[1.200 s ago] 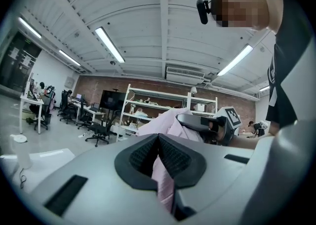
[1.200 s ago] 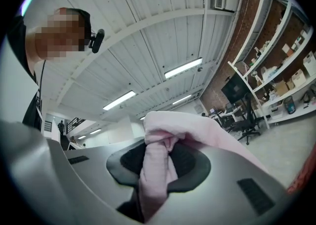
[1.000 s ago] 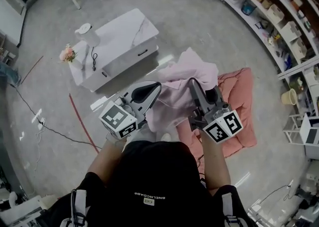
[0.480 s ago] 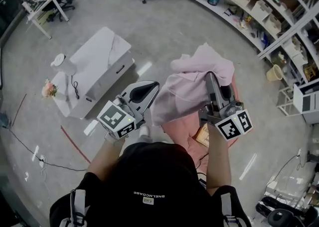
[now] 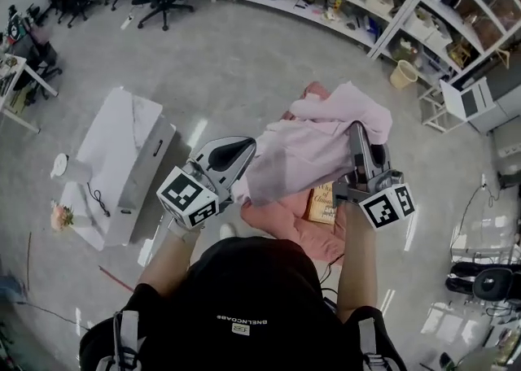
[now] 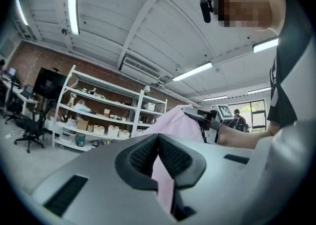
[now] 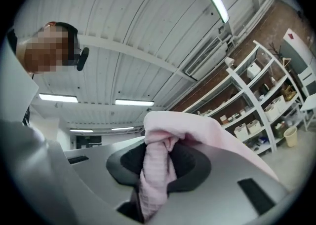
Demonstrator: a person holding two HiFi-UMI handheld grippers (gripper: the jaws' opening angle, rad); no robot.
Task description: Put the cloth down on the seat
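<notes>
We hold pink cloth (image 5: 313, 150) spread mid-frame, left claw (image 5: 247, 159) and right claw (image 5: 356, 130) clamped on its edges, clear of floor (image 5: 244, 60)

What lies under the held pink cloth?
Below the pink cloth, a salmon blanket lies on the floor with a book on it; the cloth covers the rest of both.

Cloth (image 5: 313, 154) between left tongs (image 5: 242, 168) and right tongs (image 5: 358, 135), table (image 5: 122, 141) leftward.

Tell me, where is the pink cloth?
Mid head view, the pink cloth is held by the left hand-held gripper and right hand-held gripper, above a salmon blanket.
</notes>
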